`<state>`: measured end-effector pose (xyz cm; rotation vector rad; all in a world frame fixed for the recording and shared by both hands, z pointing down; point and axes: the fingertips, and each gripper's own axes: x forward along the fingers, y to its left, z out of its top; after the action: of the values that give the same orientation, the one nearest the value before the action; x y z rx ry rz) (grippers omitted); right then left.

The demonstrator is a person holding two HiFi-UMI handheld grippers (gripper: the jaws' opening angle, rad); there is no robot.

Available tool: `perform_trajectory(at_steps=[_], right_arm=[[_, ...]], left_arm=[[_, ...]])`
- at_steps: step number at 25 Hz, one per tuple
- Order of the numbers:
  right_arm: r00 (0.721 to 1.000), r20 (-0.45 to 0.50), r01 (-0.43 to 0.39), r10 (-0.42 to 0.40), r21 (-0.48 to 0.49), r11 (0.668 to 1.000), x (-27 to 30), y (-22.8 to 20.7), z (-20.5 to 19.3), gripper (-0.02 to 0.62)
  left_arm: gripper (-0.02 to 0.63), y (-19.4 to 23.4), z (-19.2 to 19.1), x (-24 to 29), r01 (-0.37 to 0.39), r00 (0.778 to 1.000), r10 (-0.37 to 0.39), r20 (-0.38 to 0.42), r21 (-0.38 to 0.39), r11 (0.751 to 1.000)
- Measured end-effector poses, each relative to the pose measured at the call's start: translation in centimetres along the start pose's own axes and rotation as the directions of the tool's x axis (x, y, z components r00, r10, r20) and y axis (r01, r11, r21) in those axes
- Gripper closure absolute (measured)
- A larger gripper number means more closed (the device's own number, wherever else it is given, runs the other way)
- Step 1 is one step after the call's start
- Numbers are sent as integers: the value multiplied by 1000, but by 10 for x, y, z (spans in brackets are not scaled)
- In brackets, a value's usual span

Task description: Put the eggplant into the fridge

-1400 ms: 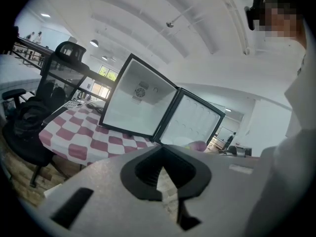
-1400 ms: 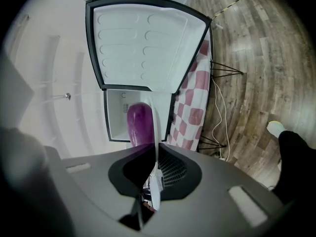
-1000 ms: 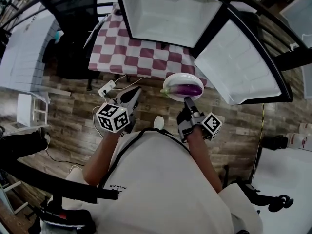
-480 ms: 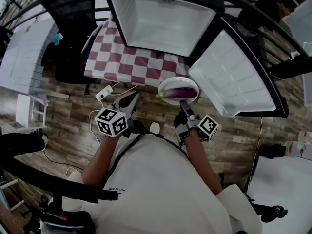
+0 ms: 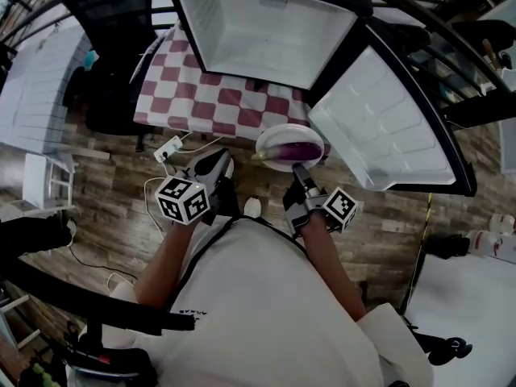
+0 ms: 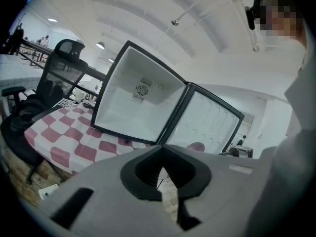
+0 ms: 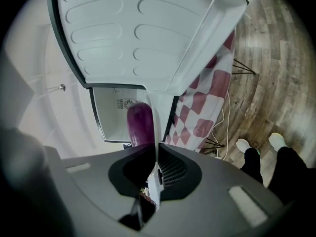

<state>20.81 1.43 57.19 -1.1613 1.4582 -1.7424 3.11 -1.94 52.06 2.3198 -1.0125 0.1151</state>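
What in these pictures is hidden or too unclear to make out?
Eggplant, lower part: right tongs view, the right tongs body covers it.
Plate: left tongs view, almost wholly behind the left tongs body.
Table behind the fridge: every view, the fridge blocks it.

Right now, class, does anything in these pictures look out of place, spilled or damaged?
Nothing is spilled or damaged. The eggplant lies on the plate, which the right gripper pinches by its rim before the open fridge. Only a power strip lies loose on the floor.
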Motion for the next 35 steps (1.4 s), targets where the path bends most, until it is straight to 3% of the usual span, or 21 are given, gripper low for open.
perform_trajectory(at_steps=[16,35], right_arm=[[1000,20,-14,14,-5,1000,43,14,18,571],[997,77,8,-9,10,1000,135,42,40,571]], left_arm=[[599,25,34,35,31,999,-31,-12,20,999],[599,82,105,108,141,989,-139,-60,45,989]])
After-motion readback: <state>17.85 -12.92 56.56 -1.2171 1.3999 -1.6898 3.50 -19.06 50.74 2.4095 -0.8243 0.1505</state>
